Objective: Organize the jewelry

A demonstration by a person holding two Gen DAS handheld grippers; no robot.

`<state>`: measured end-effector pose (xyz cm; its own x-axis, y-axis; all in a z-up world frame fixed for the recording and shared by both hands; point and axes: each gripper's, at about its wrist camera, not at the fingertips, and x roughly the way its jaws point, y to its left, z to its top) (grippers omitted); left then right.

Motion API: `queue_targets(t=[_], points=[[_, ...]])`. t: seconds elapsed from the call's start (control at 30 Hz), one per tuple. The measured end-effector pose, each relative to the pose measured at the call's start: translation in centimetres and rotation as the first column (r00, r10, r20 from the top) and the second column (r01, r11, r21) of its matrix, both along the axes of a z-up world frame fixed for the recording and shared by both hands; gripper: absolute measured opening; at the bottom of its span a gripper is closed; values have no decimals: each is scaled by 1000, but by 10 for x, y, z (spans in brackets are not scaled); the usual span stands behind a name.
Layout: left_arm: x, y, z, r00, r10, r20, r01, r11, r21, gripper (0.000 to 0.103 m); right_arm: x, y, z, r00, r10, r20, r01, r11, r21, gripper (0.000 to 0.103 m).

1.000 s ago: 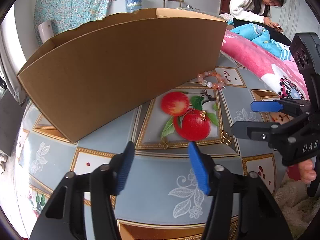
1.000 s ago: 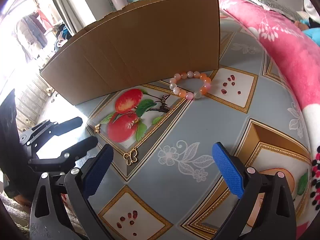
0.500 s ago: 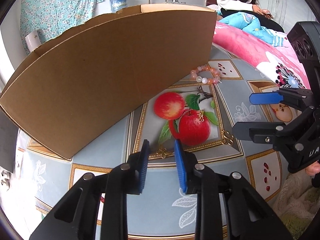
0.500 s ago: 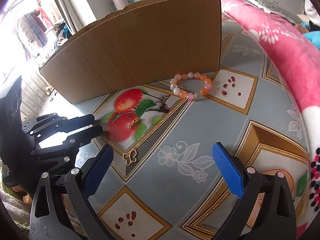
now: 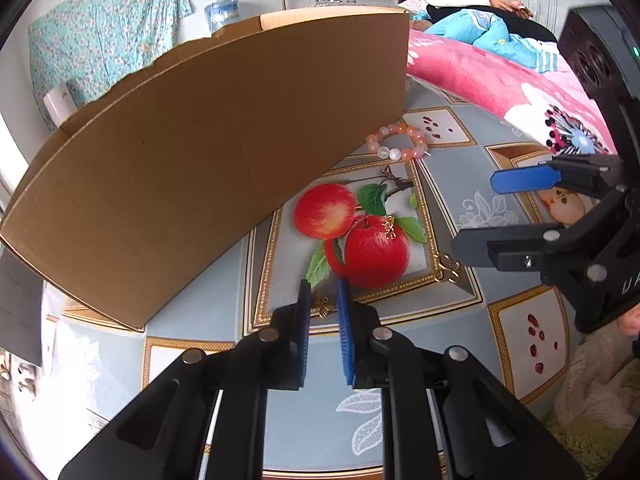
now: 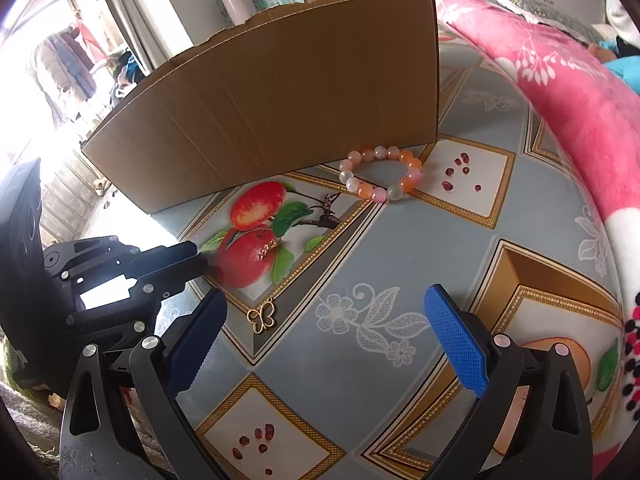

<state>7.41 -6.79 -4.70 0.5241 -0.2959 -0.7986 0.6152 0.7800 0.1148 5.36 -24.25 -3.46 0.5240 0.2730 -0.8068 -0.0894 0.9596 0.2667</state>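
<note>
Step in hand: butterfly charm [image 5: 323, 307] is being pinched by narrowing left tongs [image 5: 321, 300]; contact unclear. Right tongs [image 6: 322, 334] released. Next: lift into box [image 5: 208, 152].

The big cardboard box [image 6: 280, 96] blocked the back, and the pink blanket [image 6: 560, 92] blocked one side; the near tablecloth [image 6: 384, 264] lay open.

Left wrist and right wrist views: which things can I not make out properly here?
- Cardboard box: its inside is hidden by its own wall in both views.
- Butterfly charm, left wrist view: it lies between the left tongs, which have just been closing; whether the pads press on it is unclear.
- Gold piece on the printed apple: too small to identify in either view.
</note>
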Motion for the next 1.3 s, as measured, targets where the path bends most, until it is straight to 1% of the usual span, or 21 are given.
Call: queue_targets(t=[0.23, 0.27, 0.4, 0.43, 0.5, 0.53, 0.57, 0.6, 0.67, 0.73, 0.77, 0.87, 1.03, 1.3], points=[[-7, 5, 1, 1000, 18, 5, -18, 1000, 4, 12, -2, -6, 2, 1000, 3, 1, -3, 1000, 7, 94], [-8, 7, 1, 1000, 25, 4, -25, 1000, 3, 12, -2, -7, 3, 1000, 15, 3, -15, 1000, 13, 93], [-12, 17, 2, 998, 59, -4, -59, 998, -4, 12, -6, -17, 8, 1000, 8, 14, -9, 999, 45, 83], [-14, 19, 2, 998, 68, -4, -68, 998, -4, 12, -9, -18, 10, 1000, 16, 23, -17, 999, 49, 79], [-15, 24, 2, 996, 87, -9, -87, 996, -8, 12, -13, -15, 15, 998, 46, 40, -48, 998, 42, 75], [-16, 27, 2, 995, 98, -12, -98, 995, -11, 12, -15, -13, 17, 997, 67, 47, -69, 997, 37, 71], [-16, 29, 1, 994, 109, -14, -110, 994, -13, 12, -17, -7, 19, 994, 97, 57, -98, 995, 27, 68], [-16, 31, 1, 993, 118, -18, -118, 993, -17, 12, -19, -2, 21, 991, 117, 62, -119, 993, 18, 66], [-16, 34, 1, 991, 130, -25, -131, 991, -25, 12, -22, 11, 23, 983, 168, 75, -168, 986, -12, 58], [-16, 36, 1, 991, 134, -28, -135, 990, -30, 12, -23, 22, 22, 976, 205, 74, -202, 978, -43, 53], [-16, 36, 1, 991, 134, -28, -135, 990, -31, 12, -23, 27, 21, 973, 219, 72, -215, 974, -65, 48], [-16, 35, 0, 990, 136, -26, -137, 990, -31, 12, -22, 36, 16, 969, 239, 60, -232, 967, -106, 38], [-14, 37, 0, 990, 137, -35, -138, 989, -50, 12, -18, 45, 10, 969, 244, 39, -235, 958, -164, 25], [-15, 39, -1, 990, 133, -36, -135, 989, -57, 12, -16, 63, 6, 963, 267, 47, -246, 935, -255, 21]])
